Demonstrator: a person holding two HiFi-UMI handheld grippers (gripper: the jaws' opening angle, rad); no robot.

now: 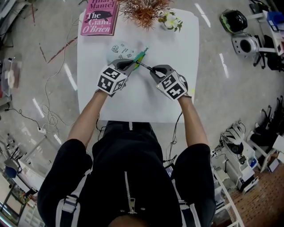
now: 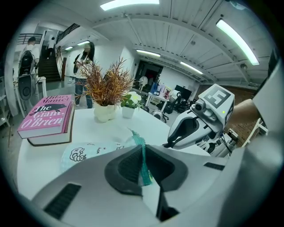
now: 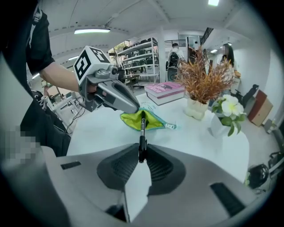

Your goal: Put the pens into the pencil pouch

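While the left gripper [image 1: 131, 64] pinches the pouch [image 1: 140, 56] open, the right gripper [image 1: 154, 70] clamps a pen [image 1: 144, 66]. A slipped pinch could shut the mouth.

Table [image 1: 133, 106] open near side — book [image 1: 98, 17], potted plants [image 1: 146, 11] crowd far edge.

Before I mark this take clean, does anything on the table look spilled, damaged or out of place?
Nothing stands out. The left tongs pinch the pouch by its zipper edge, the right tongs hold a black pen at its open mouth; the book lies flat and the potted plants stand upright.
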